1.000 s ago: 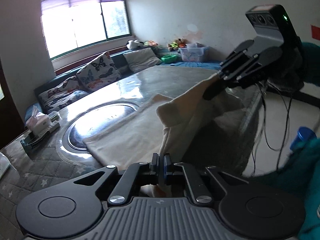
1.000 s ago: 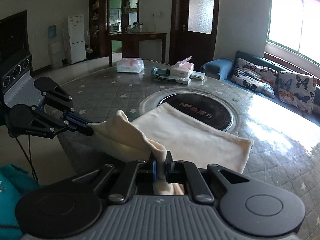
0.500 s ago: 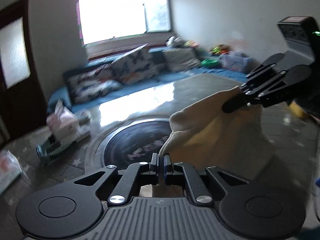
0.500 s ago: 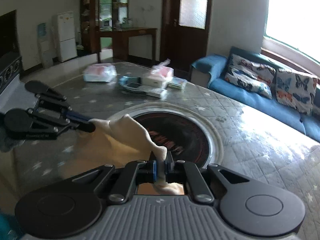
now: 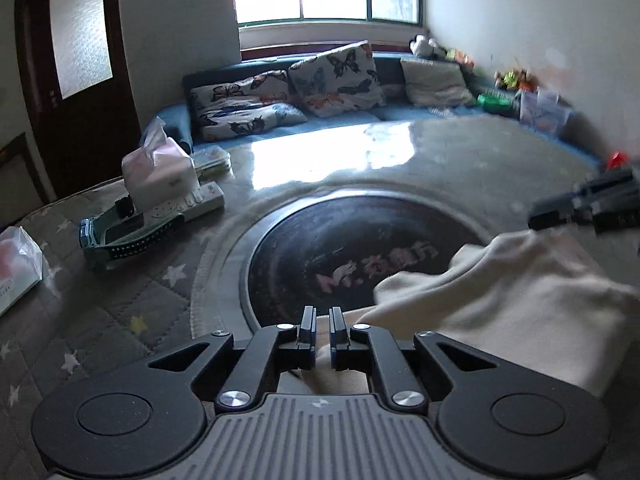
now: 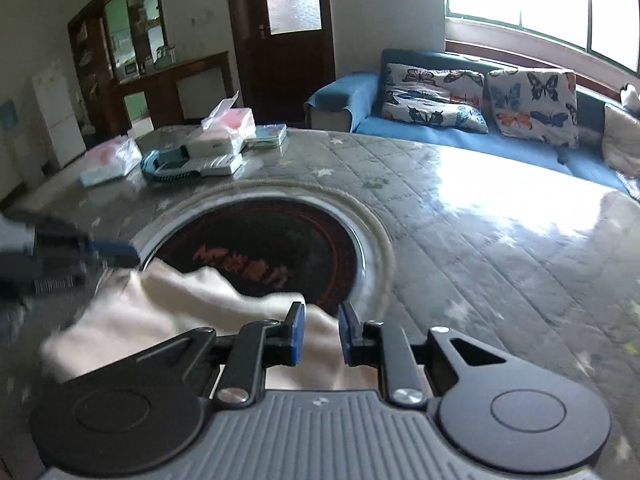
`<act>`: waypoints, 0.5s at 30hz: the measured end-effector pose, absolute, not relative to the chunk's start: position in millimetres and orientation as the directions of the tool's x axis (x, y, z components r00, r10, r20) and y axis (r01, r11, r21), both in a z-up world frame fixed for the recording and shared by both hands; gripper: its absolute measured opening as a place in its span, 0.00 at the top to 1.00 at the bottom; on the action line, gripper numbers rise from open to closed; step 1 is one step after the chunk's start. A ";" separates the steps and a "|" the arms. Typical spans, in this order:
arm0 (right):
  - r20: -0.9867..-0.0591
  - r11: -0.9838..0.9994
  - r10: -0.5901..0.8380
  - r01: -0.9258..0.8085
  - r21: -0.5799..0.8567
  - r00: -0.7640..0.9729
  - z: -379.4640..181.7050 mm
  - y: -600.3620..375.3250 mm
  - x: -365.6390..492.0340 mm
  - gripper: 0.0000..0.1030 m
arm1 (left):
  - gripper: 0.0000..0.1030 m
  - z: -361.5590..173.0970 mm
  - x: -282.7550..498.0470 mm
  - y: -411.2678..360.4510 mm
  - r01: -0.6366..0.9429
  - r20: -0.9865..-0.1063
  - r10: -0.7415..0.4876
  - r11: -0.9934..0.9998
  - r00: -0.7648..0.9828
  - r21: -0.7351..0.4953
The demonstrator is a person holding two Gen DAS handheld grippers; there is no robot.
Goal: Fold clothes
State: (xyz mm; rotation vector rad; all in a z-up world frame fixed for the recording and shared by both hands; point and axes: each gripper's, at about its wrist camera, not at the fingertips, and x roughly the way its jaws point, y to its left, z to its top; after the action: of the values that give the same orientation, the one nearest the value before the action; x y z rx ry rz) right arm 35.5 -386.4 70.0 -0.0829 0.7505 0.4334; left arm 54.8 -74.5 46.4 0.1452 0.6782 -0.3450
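A cream garment [image 5: 500,292] lies folded on the grey quilted table [image 5: 120,320], its far edge reaching onto the dark round disc [image 5: 340,248] in the middle. My left gripper [image 5: 323,326] hovers just over the garment's near left corner. Its jaws are opening, with a narrow gap and the cloth slack beneath it. My right gripper [image 6: 322,330] is over the other corner of the garment [image 6: 160,312], also opening, with a wider gap and its pads off the fabric. Each gripper shows blurred in the other's view: the right gripper [image 5: 568,210] and the left gripper [image 6: 92,248].
On the table's far left stand a tissue box [image 5: 158,172], a white power strip [image 5: 188,204], a green-black gadget [image 5: 120,232] and a plastic packet [image 5: 16,264]. A blue sofa with butterfly cushions [image 6: 460,96] runs behind the table under the window.
Both grippers carried the garment's held edge forward and down across the table. The cloth now lies doubled over, and both pairs of jaws have parted from it.
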 end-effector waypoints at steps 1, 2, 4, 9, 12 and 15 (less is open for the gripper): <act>-0.682 0.910 0.345 -0.407 0.076 0.645 68.1 -388.3 32.3 0.83 | 0.93 49.3 51.7 -77.9 0.372 -0.630 -0.280 0.928 0.724 0.015; -0.687 0.912 0.340 -0.404 0.074 0.642 66.0 -390.1 29.5 0.83 | 0.93 50.7 50.0 -82.9 0.391 -0.631 -0.300 0.920 0.715 0.006; -0.694 0.918 0.334 -0.388 0.085 0.638 60.7 -393.0 29.1 0.83 | 0.93 51.2 49.6 -94.1 0.426 -0.642 -0.335 0.905 0.690 -0.014; -0.710 0.935 0.315 -0.334 0.118 0.630 45.9 -399.4 37.2 0.84 | 0.92 41.3 64.0 -115.5 0.449 -0.678 -0.343 0.893 0.650 -0.020; -0.711 0.943 0.290 -0.316 0.100 0.640 48.7 -401.4 38.7 0.85 | 0.92 31.7 76.0 -115.3 0.425 -0.712 -0.322 0.904 0.624 -0.037; -0.692 0.940 0.302 -0.324 0.104 0.655 58.6 -400.2 38.1 0.83 | 0.92 28.0 81.0 -111.6 0.402 -0.728 -0.319 0.914 0.608 -0.065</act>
State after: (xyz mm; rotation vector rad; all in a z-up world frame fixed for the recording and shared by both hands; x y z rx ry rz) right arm 38.1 -400.2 58.6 -0.0291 0.7791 0.3548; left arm 81.0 -111.6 28.0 0.1091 0.8181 -0.4170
